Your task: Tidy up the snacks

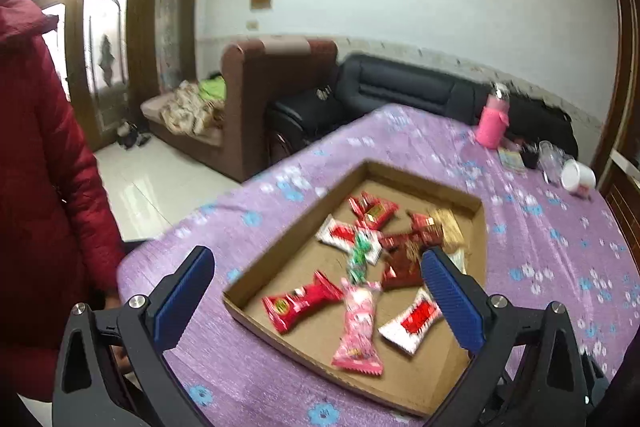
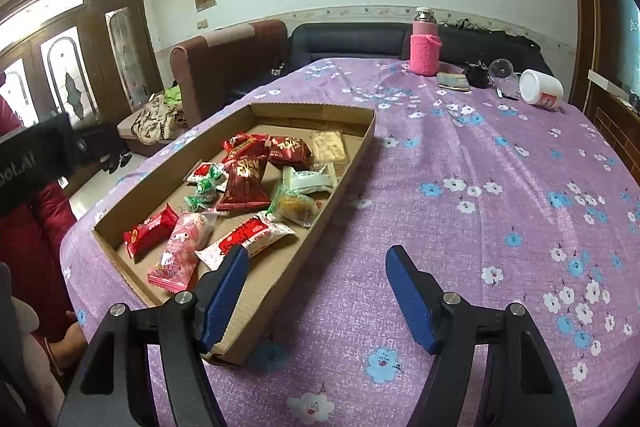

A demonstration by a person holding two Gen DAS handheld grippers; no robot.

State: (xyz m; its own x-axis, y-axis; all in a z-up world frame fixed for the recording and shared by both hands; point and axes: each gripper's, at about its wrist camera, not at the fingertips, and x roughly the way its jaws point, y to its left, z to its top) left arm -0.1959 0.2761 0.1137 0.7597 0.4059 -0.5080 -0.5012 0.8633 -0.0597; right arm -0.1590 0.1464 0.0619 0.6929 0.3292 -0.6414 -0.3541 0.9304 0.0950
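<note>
A shallow cardboard tray (image 1: 296, 235) (image 2: 360, 147) lies on the purple flowered tablecloth and holds several wrapped snacks: a red pack (image 1: 298, 301) (image 2: 150, 231), a pink pack (image 1: 358, 331) (image 2: 182, 251), red-and-white packs (image 1: 414, 321) (image 2: 250, 233), dark red packs (image 2: 246, 181), a green-and-white one (image 2: 206, 189) and a yellow one (image 2: 296, 205). My left gripper (image 1: 316, 261) is open and empty above the tray's near end. My right gripper (image 2: 318, 255) is open and empty, over the tray's near right rim and the cloth.
At the table's far end stand a pink-sleeved bottle (image 2: 424, 47) (image 1: 494, 121), a tipped white cup (image 2: 540, 87), a glass jar (image 2: 502, 71) and a small dark object (image 2: 478, 75). A person in a red jacket (image 1: 44, 187) stands left. Sofas (image 2: 348, 39) are behind.
</note>
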